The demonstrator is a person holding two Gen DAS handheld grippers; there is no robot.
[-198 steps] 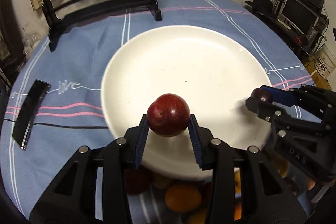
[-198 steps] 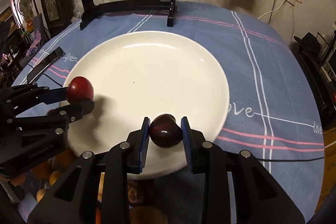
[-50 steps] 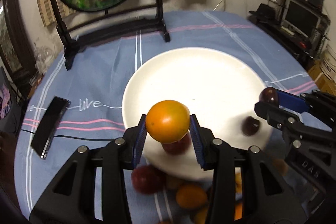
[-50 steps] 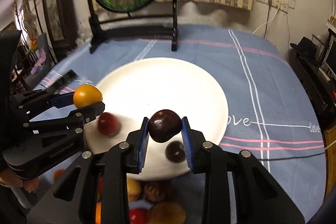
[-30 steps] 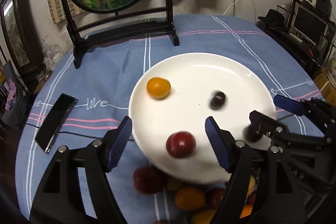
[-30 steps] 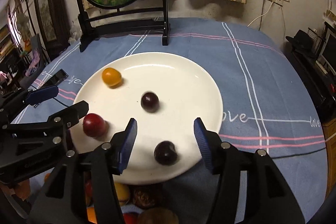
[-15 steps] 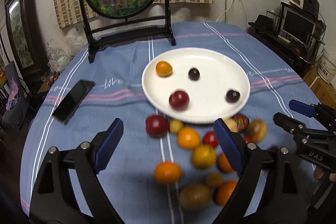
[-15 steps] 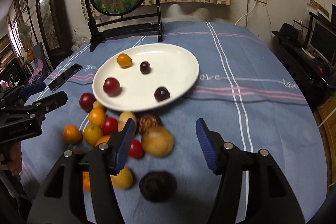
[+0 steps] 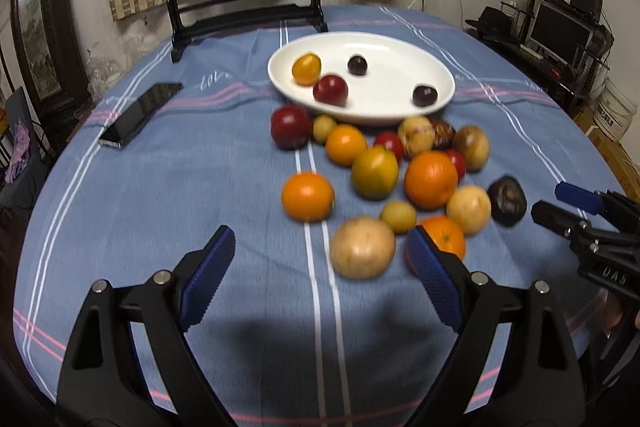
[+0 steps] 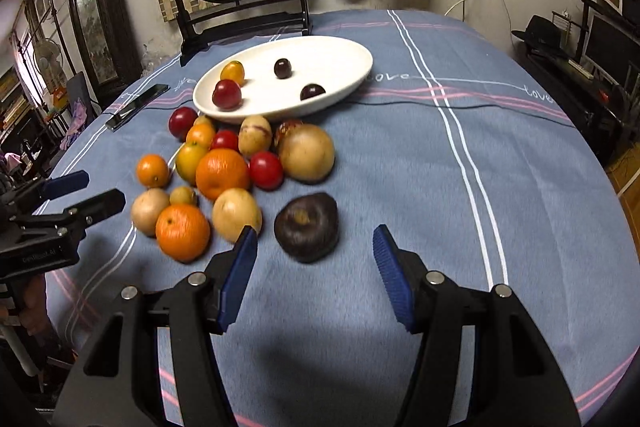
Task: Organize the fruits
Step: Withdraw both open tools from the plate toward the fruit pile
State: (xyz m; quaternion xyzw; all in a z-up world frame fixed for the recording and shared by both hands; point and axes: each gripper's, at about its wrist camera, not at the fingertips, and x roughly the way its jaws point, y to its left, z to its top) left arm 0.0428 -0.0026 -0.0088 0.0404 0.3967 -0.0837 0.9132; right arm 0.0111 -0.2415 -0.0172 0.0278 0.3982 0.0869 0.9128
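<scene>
Both gripper sets gape wide, empty: left gripper [image 9: 320, 267], right gripper [image 10: 314, 267], above fruit.

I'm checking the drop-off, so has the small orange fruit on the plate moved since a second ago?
No. The small orange fruit lies at the white plate's left side, left of the dark plum, as before. Only the camera pulled back.

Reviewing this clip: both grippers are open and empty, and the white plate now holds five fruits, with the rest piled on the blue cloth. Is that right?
Not quite. The white plate holds four fruits, not five: an orange one, a red one and two dark ones, as the right wrist view shows. The rest stands: the left gripper and right gripper are open and empty, and the other fruits lie on the blue cloth.
</scene>
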